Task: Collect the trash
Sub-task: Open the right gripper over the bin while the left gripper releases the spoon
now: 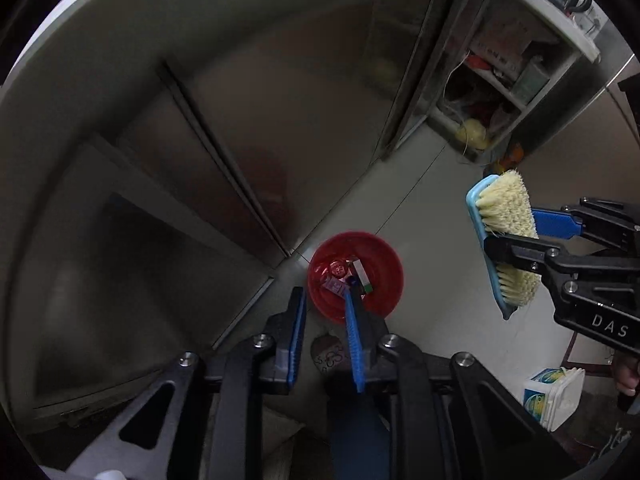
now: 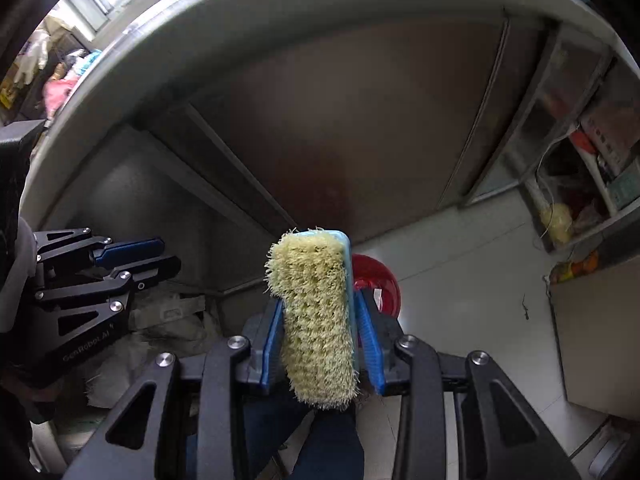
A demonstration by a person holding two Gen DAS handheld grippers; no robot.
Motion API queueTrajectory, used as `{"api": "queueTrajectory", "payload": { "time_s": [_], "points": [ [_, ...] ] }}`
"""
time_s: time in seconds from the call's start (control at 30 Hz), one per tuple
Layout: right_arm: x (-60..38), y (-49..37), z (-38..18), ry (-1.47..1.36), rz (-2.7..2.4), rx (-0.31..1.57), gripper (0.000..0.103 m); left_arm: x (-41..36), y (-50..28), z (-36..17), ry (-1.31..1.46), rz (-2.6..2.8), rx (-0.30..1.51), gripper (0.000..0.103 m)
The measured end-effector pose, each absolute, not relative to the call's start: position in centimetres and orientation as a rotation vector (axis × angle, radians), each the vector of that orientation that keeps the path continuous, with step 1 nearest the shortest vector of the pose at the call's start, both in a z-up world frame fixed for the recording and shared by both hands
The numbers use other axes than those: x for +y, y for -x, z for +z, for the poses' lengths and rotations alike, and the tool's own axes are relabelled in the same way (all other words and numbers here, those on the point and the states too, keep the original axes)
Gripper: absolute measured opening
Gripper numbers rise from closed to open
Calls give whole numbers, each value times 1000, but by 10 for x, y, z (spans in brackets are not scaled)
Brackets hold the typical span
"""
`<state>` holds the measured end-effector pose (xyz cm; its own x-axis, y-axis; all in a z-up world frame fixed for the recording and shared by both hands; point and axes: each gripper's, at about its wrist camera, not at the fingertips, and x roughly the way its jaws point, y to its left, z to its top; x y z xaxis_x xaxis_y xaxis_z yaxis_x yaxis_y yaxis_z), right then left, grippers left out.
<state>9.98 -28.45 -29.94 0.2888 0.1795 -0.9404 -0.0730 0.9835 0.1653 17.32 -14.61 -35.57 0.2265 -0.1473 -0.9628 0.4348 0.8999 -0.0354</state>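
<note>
The cabinet fronts [image 1: 248,152] fill the upper and left of both views, dull metal doors under a pale bench edge [image 1: 120,12] that curves across the top. Pale floor tile [image 1: 432,216] lies open to the right of the cabinets, from frame centre toward an open shelf unit [image 1: 504,80] crowded with packets at the upper right; writing on those packets is too blurred to read.

The red bin [image 1: 356,276] stands on the floor just beside the cabinet's lower corner, centre of the left wrist view, with bare tile around its right side. Trash [image 1: 348,278] lies inside it: a white and green wrapper, a purple piece and a red crumpled piece, their print unreadable.

The right gripper [image 2: 322,332], marked "DAS" on its side in the left view, has its fingers clamped on a blue-backed scrubbing brush [image 2: 316,312], bristles facing left in its own view, at mid-right of the left view.

The left gripper [image 1: 326,328], labelled "GenRobot.AI" in the right view, has its fingers narrowly apart with nothing between them, above the bin's near rim.

A white tub [image 1: 554,396] with a blue and yellow label sits at lower right; its text is unreadable.
</note>
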Motion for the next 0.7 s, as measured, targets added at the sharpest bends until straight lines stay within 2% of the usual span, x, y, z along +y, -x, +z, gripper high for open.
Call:
{"api": "queueTrajectory", "payload": {
  "time_s": [0.17,0.33,0.57,0.7],
  "points": [
    [-294,-104,-387,-125,162,1327,34,-154,-183,-436,-265,-389,1311,18],
    [-304,-107,-452,-130,145,1384,34,-159,-184,-493,-277,-373,1320,18],
    [-310,-114,-520,-145,153,1436,34,-154,-178,-558,-232,-343,1394,18],
    [-306,-116,-544,-122,182,1451,34,-151,-179,-574,-227,-332,1413,18]
  ]
}}
